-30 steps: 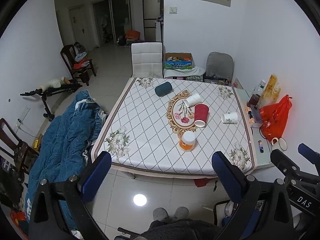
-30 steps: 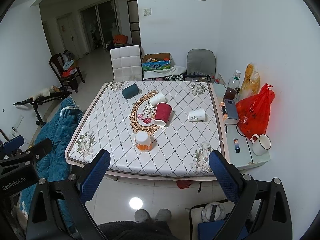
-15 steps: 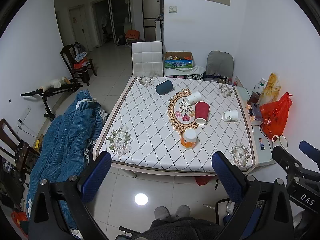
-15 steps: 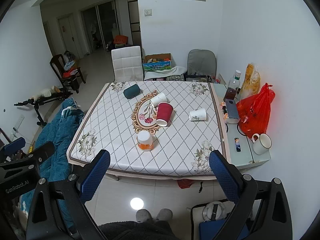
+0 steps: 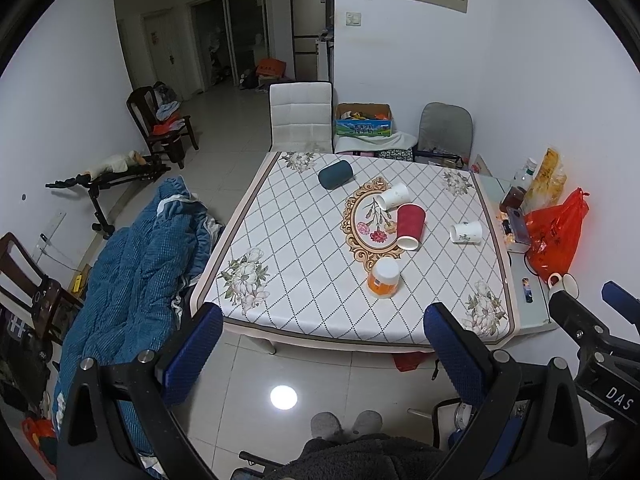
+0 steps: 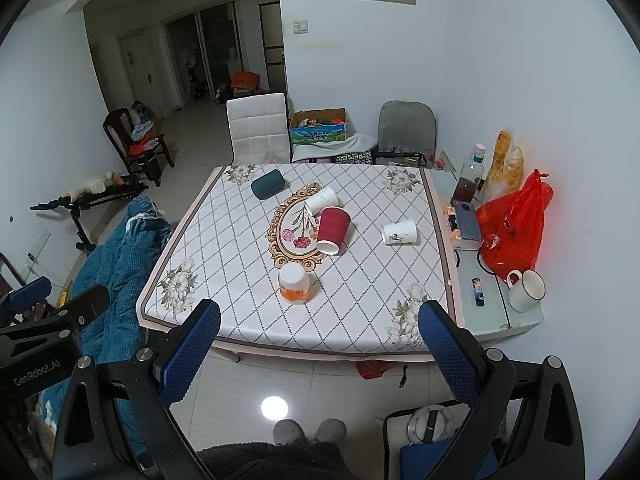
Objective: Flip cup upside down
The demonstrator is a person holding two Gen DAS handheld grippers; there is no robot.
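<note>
Print on white cup (image 6: 399, 232) unreadably small

The left gripper (image 5: 322, 346) has black angular frames with silver screws and blue textured finger pads (image 5: 450, 350). The right gripper (image 6: 318, 342) is built alike (its body reads "DAS" in the left view, the left's "GenRobot.AI" in the right view). Below: dark fleecy clothing (image 6: 276, 462) and grey slippers (image 6: 310, 432).
</note>
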